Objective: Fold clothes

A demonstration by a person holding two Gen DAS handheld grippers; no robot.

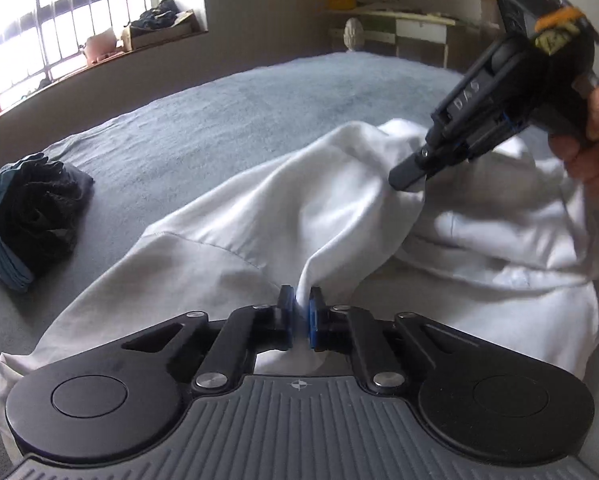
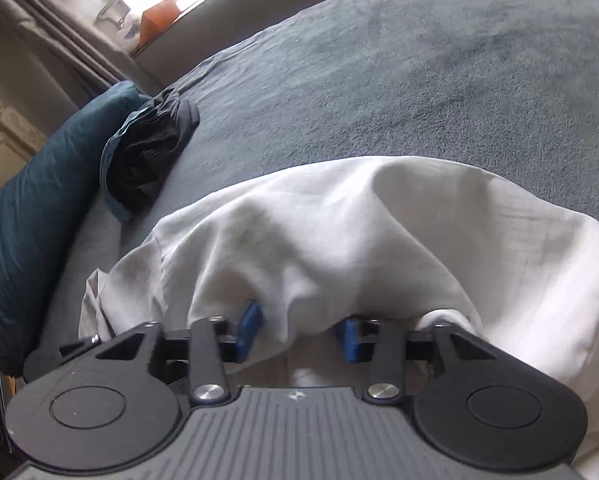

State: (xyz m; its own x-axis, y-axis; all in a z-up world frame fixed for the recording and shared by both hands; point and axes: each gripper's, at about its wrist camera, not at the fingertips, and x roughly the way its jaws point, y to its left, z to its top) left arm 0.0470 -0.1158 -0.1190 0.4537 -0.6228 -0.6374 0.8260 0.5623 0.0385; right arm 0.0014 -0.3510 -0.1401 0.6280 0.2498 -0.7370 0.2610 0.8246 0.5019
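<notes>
While the white garment (image 1: 259, 216) lies crumpled and half lifted on the grey bed (image 1: 227, 120), we hold it with the left hand-held gripper (image 1: 299, 312), whose blue pads are pressed together on a raised fold of its cloth. The right hand-held gripper (image 2: 299, 332) stands spread, its pads apart with white fabric draped between and over them; in the left wrist view its tip pokes into the garment's far side, so we cannot tell whether it has any hold. Away from the white garment, toward the teal pillow (image 2: 39, 208), sits a dark pile of clothes (image 1: 31, 212). We judge the garment to be mid-handling, neither flat nor folded. The next move calls for the right pads to close on an edge, so both grips can pull the cloth taut and flat.
</notes>
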